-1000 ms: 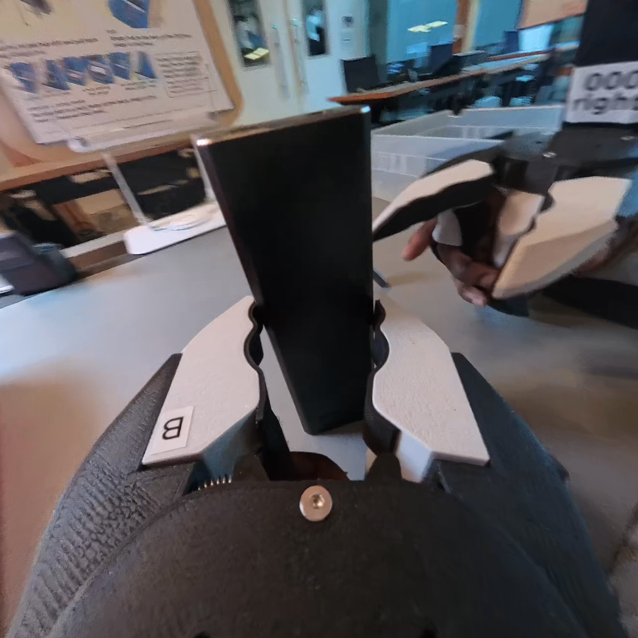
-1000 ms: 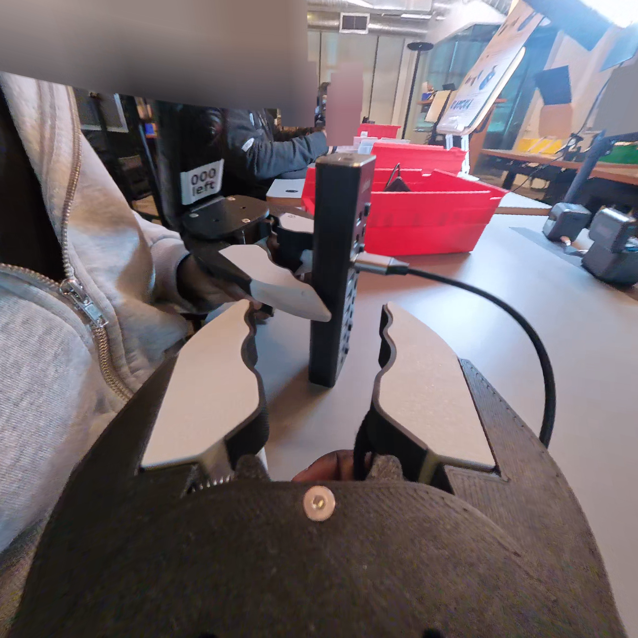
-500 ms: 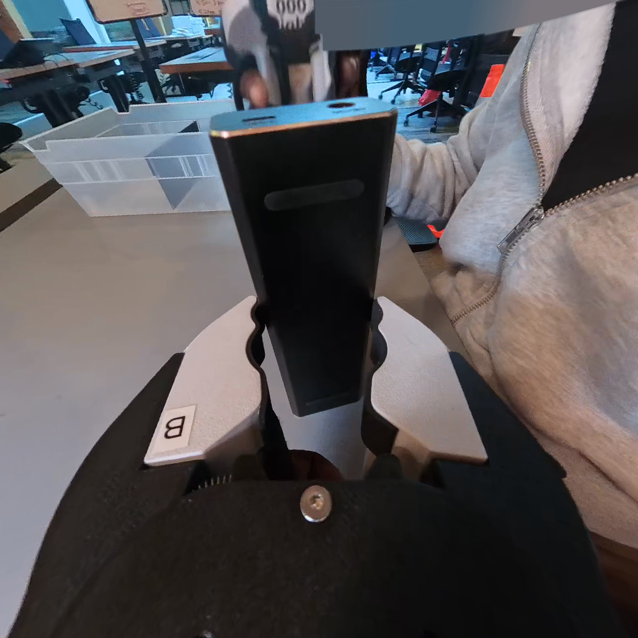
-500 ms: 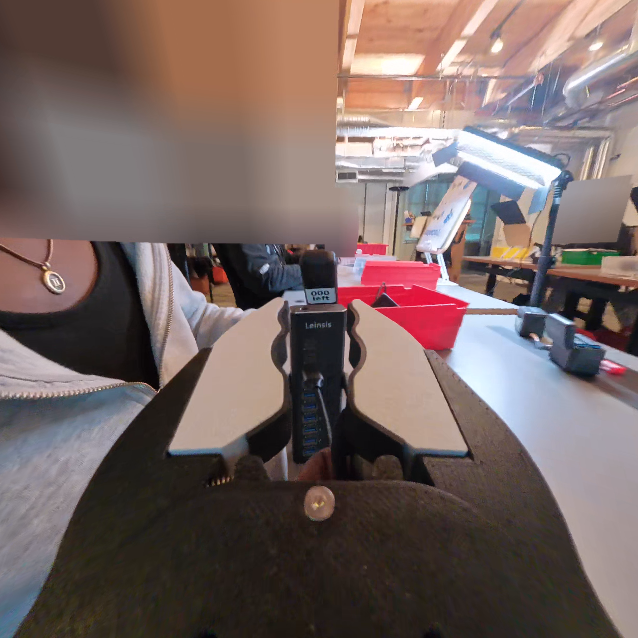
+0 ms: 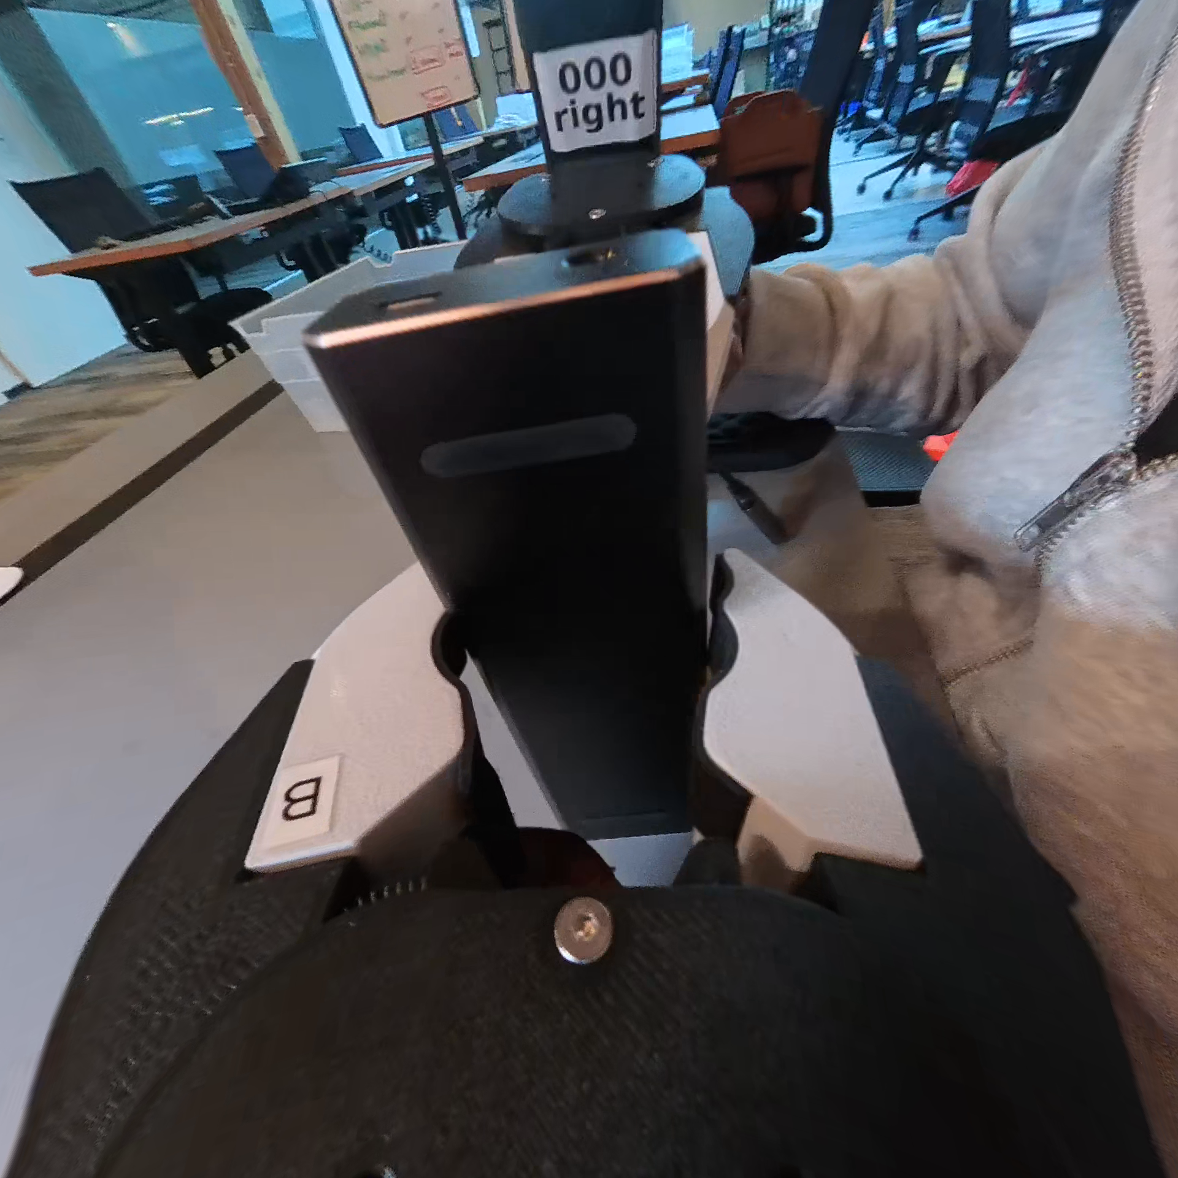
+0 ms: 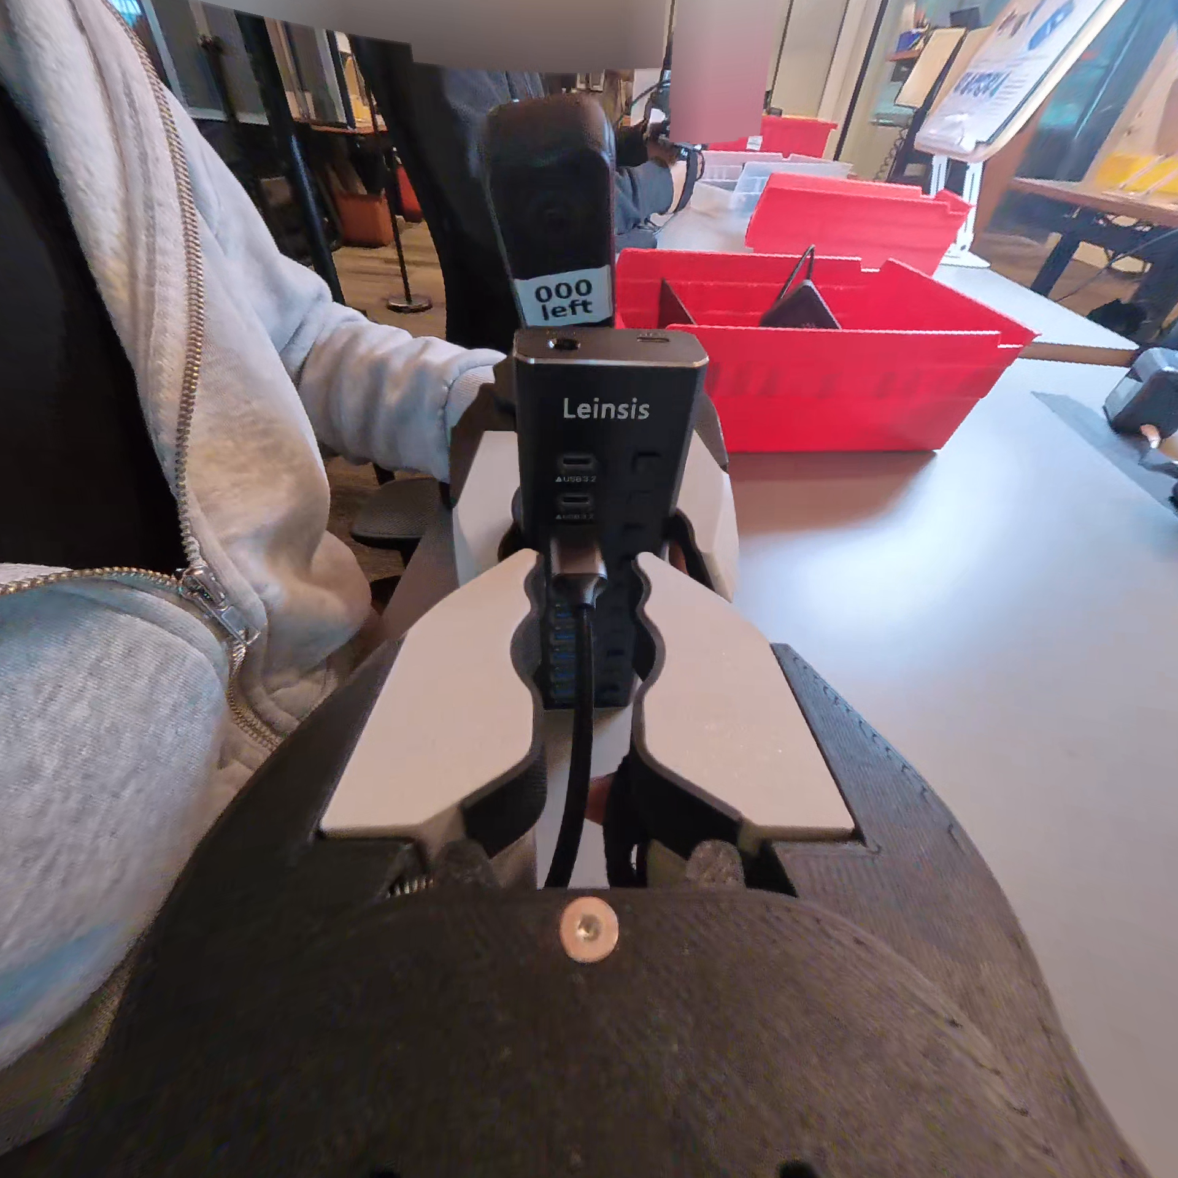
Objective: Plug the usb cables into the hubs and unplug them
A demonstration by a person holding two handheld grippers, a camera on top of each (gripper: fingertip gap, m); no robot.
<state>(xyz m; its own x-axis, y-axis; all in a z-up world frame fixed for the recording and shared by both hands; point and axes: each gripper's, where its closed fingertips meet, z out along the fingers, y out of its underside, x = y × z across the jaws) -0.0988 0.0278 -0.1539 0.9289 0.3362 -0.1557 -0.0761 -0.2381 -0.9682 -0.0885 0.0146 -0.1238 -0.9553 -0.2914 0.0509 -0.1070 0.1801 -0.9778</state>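
A black usb hub (image 5: 542, 510) stands upright on the grey table (image 5: 191, 574). My left gripper (image 5: 583, 612) is shut on its lower part. The right wrist view shows the hub's port face (image 6: 605, 408) with a usb plug (image 6: 577, 567) in a middle port. Its black cable (image 6: 574, 733) runs back between my fingers. My right gripper (image 6: 586, 561) has its jaws narrow around the plug, with thin dark gaps on both sides. I cannot tell if it grips. The left gripper's fingers (image 6: 475, 503) show on either side of the hub.
A red bin (image 6: 828, 395) stands on the table behind the hub. A clear plastic bin (image 5: 287, 357) stands at the far side in the left wrist view. A person in a grey hoodie (image 6: 223, 382) is close by. Black devices (image 6: 1141, 395) sit at the right edge. The grippers are tip to tip, or close to it.
My right gripper swung round to face the hub's ports, narrowed its jaws and moved in around the plug. My left gripper turned the hub toward the person and kept hold.
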